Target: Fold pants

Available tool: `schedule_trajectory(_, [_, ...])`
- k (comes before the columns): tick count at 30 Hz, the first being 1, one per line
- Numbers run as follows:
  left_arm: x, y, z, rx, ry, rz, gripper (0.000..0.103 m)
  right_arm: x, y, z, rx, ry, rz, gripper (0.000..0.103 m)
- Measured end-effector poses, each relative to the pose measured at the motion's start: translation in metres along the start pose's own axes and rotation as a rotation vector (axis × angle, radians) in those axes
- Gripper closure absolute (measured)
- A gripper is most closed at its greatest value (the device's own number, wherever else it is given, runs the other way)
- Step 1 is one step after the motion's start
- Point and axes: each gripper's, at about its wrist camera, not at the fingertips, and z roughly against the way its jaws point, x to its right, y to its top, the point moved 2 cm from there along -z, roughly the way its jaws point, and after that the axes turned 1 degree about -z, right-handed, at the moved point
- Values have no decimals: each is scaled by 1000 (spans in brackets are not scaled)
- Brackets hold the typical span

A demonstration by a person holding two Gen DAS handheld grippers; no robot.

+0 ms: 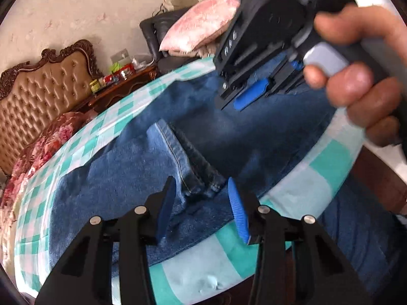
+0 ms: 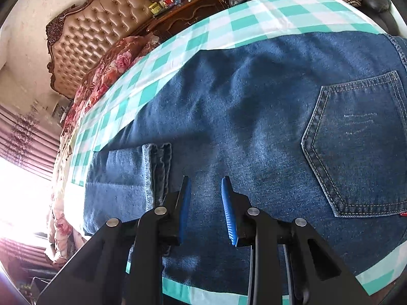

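— Where are the jeans?

— The jeans (image 2: 254, 106) lie flat on the checked cloth (image 2: 241, 20) that covers the table, back pocket (image 2: 356, 142) facing up at my right. The leg ends are folded back over the legs, their hems (image 1: 198, 175) stacked in front of my left tool.

— And your left gripper?

— My left gripper (image 1: 202, 209) hangs just above those hems with its jaws apart, one blue pad on either side of the hems, and nothing pinched that I can see.

— The right one?

— My right gripper (image 2: 206, 209) is tilted down over the middle of the denim, jaws parted with bare fabric showing between them. In the left camera, a hand (image 1: 361, 76) holds its handle.

— Anything behind?

— A tufted headboard (image 2: 101, 35), a flowered quilt (image 2: 112, 68), and a cluttered wooden nightstand (image 2: 188, 7).
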Motion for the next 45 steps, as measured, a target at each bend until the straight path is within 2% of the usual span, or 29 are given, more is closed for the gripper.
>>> schedule_trajectory(4, [1,2,-10,-16,26,14,60,-2,-1,-3,-13,-2,8,73])
schedule_trajectory(6, [5,3,-14,-23,34,9,63,-5,-1,-5,-19,8,11,66])
schedule_trajectory(7, [5,4,-15,-28,30,12,72,-6,-1,-5,-25,19,11,57])
schedule_trajectory(8, [4,4,-16,-29,32,16,81,-8,0,-7,-35,33,9,45])
schedule_trajectory(10, [-2,5,-12,-12,22,44,86,-10,3,-6,-44,53,-1,32])
schedule_trajectory(16, [-30,12,13,91,3,125,88,-14,13,-14,-117,137,-72,31])
schedule_trajectory(20, [-35,15,21,111,-5,143,89,-24,16,-27,-187,186,-88,31])
schedule_trajectory(26, [-39,16,27,130,-12,156,89,-46,23,-51,-248,198,-66,31])
schedule_trajectory(28, [-41,18,29,134,-11,156,89,-58,29,-63,-254,174,-26,40])
schedule_trajectory(30, [-43,21,30,137,-4,151,89,-68,34,-71,-235,124,30,85])
schedule_trajectory(32, [-40,25,31,139,4,140,90,-77,38,-68,-186,96,81,89])
schedule_trajectory(35, [-33,32,30,148,-8,127,90,-89,41,-42,-84,67,196,90])
schedule_trajectory(38, [-15,35,22,148,-38,95,90,-73,44,-38,-79,39,193,90])
schedule_trajectory(41, [-2,33,4,115,-72,77,90,-53,43,-51,-107,8,173,90])
schedule_trajectory(45, [11,28,-10,76,-87,63,90,-50,37,-59,-107,0,183,90])
